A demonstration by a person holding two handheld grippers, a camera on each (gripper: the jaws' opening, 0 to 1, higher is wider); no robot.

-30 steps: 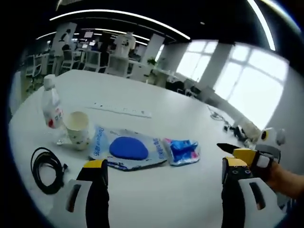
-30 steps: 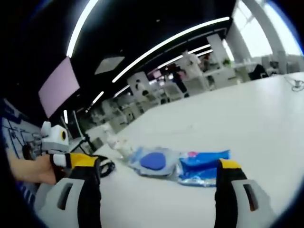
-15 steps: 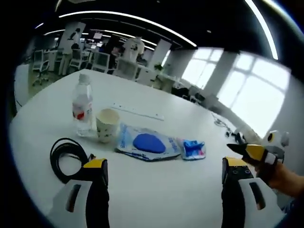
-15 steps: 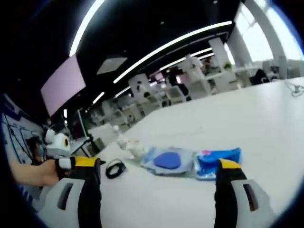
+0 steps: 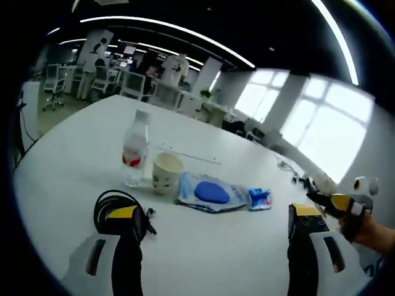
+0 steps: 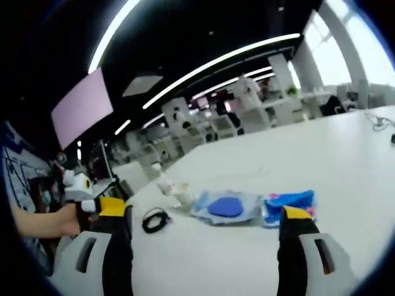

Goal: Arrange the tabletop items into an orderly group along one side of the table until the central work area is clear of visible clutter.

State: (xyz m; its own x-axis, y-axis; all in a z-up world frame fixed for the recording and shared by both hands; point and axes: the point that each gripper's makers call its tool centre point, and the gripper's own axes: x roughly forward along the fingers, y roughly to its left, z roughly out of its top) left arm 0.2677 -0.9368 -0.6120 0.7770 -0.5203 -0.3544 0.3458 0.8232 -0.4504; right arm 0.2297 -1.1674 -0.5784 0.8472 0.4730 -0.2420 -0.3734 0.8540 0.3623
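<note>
Both grippers held above the white round table [image 5: 68, 160], well short of the items. Left gripper [image 5: 213, 231]: jaws spread wide, nothing between them. Right gripper [image 6: 200, 231]: likewise spread and empty.

Items lying in a loose row near the table's middle, not yet along one side.

Risks, as judged:
- Clear plastic water bottle with red label [image 5: 135, 158] — tall, upright, just beside the cup; liable to topple if nudged during a reach for its neighbour.
- White paper cup with printed pattern [image 5: 166, 174] — light, easily crushed by a hard pinch or knocked over.
- Coiled black cable [image 5: 114, 206] — loops apt to unwind or snag a jaw when dragged.
- Large clear plastic packet with round blue contents [image 5: 211, 193] and small blue-and-pink packet [image 5: 260, 198] — flat, slippery film; likely to slide rather than lift.

Count: one bottle, one cup, one cable, two packets. Also one long white strip [image 5: 188, 155] lying farther back on the table.
</note>
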